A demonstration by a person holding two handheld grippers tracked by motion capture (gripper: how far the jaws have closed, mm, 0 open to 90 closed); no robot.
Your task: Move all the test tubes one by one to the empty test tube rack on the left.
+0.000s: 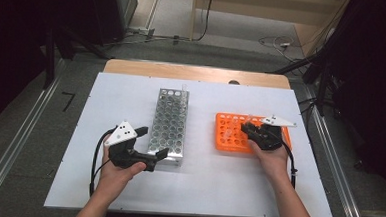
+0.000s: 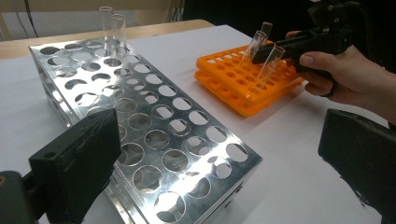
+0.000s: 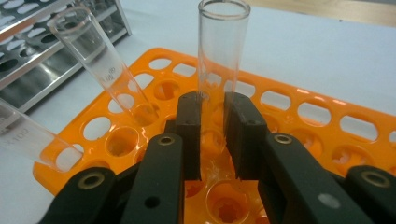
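A clear glass test tube [image 3: 222, 46] stands upright in the orange rack [image 3: 322, 100]. My right gripper [image 3: 212, 105] is shut on its lower part, pads pressing both sides. Two more tubes [image 3: 100, 60] lean in holes to its left. In the high view the right gripper [image 1: 246, 128] sits over the orange rack [image 1: 224, 140]. My left gripper [image 1: 155, 141] hangs open at the near left corner of the silver metal rack [image 1: 170, 120], with nothing between its jaws. From the left gripper [image 2: 219, 158], the metal rack [image 2: 140, 116] runs away with two tubes [image 2: 112, 28] at its far end.
The racks stand side by side on a white board [image 1: 202, 179] that covers a wooden table [image 1: 198, 71]. A hand [image 2: 345, 70] holds the right gripper above the orange rack [image 2: 233, 93]. Cables lie on the floor beyond the table.
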